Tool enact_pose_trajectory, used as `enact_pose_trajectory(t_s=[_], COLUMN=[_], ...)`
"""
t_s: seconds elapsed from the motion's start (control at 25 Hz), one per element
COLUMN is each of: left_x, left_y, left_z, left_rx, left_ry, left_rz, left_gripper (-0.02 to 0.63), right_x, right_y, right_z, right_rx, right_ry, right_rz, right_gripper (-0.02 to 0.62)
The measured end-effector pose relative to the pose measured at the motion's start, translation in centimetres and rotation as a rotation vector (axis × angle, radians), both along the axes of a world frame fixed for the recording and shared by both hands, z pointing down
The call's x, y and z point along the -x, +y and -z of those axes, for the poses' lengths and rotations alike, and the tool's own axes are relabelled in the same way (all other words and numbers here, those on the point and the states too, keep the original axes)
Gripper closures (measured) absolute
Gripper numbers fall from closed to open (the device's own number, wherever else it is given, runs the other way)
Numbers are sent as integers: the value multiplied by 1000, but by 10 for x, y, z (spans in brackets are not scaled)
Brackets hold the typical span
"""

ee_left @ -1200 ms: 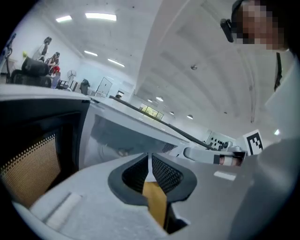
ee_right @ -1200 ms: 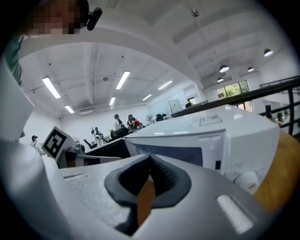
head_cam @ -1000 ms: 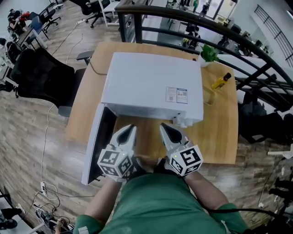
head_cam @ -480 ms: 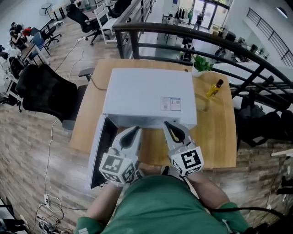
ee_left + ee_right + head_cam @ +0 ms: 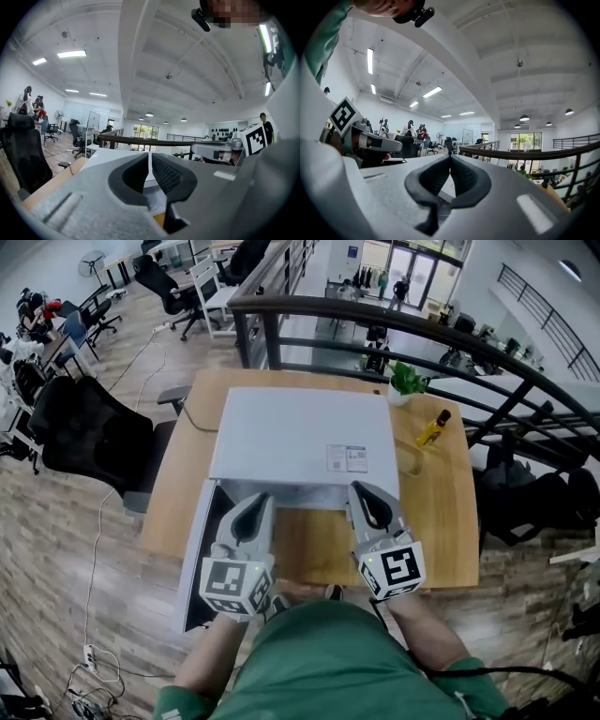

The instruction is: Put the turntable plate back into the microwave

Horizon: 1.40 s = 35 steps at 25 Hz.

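The white microwave (image 5: 300, 437) stands on a wooden table (image 5: 441, 521), and its door (image 5: 202, 549) hangs open at the left. No turntable plate shows in any view. My left gripper (image 5: 256, 500) and right gripper (image 5: 361, 490) are held side by side in front of the microwave's opening, both pointing level at it. Each is shut with nothing between its jaws. The left gripper view looks over the shut left gripper (image 5: 150, 157) onto the microwave's top (image 5: 110, 157), with the other gripper (image 5: 225, 150) at its right. In the right gripper view, that gripper (image 5: 450, 157) is likewise shut and empty.
On the table's right side stand a small green plant (image 5: 405, 381) and a yellow bottle (image 5: 432, 427). A black office chair (image 5: 89, 432) is to the left of the table. A dark railing (image 5: 394, 324) runs behind it. The microwave's inside is hidden from above.
Both grippers have risen, and their tips now reach the microwave's front edge in the head view. They have rolled slightly. Both stayed shut and empty.
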State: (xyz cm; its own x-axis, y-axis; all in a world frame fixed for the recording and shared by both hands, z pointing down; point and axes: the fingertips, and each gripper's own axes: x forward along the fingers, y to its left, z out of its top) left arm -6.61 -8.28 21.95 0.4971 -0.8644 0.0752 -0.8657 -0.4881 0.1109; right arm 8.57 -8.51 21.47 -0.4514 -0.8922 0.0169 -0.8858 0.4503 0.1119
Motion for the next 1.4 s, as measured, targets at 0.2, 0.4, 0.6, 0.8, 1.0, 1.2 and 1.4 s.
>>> enact_pose_trajectory(t_s=[0.2, 0.4, 0.6, 0.8, 1.0, 1.2, 1.4], left_x=[5, 10, 13, 9, 5, 1, -2], left_y=[8, 11, 11, 12, 11, 9, 7], left_z=[-2, -10, -13, -18, -19, -19, -19], left_rx=[-55, -50, -40, -23, -33, -34, -40], left_ry=[-72, -74, -69, -70, -78, -77, -92], left_rz=[2, 8, 12, 8, -2, -11, -12], left_gripper=[575, 575, 575, 575, 575, 575, 575], right_x=[4, 9, 9, 6, 4, 3, 4], right_y=[-1, 1, 2, 3, 3, 3, 2], right_z=[-9, -17, -19, -18, -18, -18, -18], right_rx=[36, 51, 60, 58, 57, 56, 54], right_ry=[2, 2, -2, -16, -24, -25, -22], right_rz=[15, 22, 20, 17, 14, 20, 21], right_gripper=[592, 592, 592, 592, 592, 592, 592])
